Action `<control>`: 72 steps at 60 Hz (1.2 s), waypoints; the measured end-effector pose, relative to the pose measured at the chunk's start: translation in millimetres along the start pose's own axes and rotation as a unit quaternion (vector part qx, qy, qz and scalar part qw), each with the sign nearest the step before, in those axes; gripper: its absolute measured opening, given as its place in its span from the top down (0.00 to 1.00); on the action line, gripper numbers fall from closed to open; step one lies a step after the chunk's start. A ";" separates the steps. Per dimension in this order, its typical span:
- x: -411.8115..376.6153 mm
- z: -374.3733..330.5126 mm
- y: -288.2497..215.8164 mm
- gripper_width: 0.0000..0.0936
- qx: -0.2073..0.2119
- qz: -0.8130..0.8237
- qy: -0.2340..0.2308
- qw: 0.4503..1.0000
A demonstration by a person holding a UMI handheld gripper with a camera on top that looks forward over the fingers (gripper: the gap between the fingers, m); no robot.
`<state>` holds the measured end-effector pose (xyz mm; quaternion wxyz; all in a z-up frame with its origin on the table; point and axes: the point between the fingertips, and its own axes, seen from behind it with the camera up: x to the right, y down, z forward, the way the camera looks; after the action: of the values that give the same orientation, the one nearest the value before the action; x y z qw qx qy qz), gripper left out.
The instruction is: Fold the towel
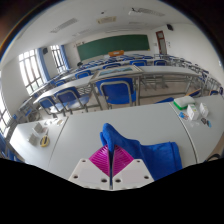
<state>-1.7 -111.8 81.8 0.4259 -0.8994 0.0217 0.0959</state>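
Note:
A blue towel [150,152] lies on the white table [80,135], spread to the right of my fingers. One corner of it rises in a peak [109,133] between the pink pads. My gripper [111,160] is shut on that corner and holds it lifted off the table. The rest of the towel trails down to the tabletop.
A small object [42,137] lies on the table at the left. A green and white thing [190,106] sits at the table's right end. Rows of blue chairs [115,92] and desks stand beyond the table, with a green chalkboard [113,45] on the far wall.

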 end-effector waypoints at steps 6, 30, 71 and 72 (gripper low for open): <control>-4.9 -20.4 -25.3 0.98 0.015 0.018 -0.031 0.999; 164.1 -23.4 10.8 0.08 -0.036 -0.053 0.141 0.988; 28.2 -235.7 28.5 0.09 0.043 -0.065 0.154 0.985; 25.8 -238.9 29.4 0.09 0.045 -0.063 0.153 0.985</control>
<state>56.9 -313.4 202.3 0.4624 -0.8831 0.0339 -0.0713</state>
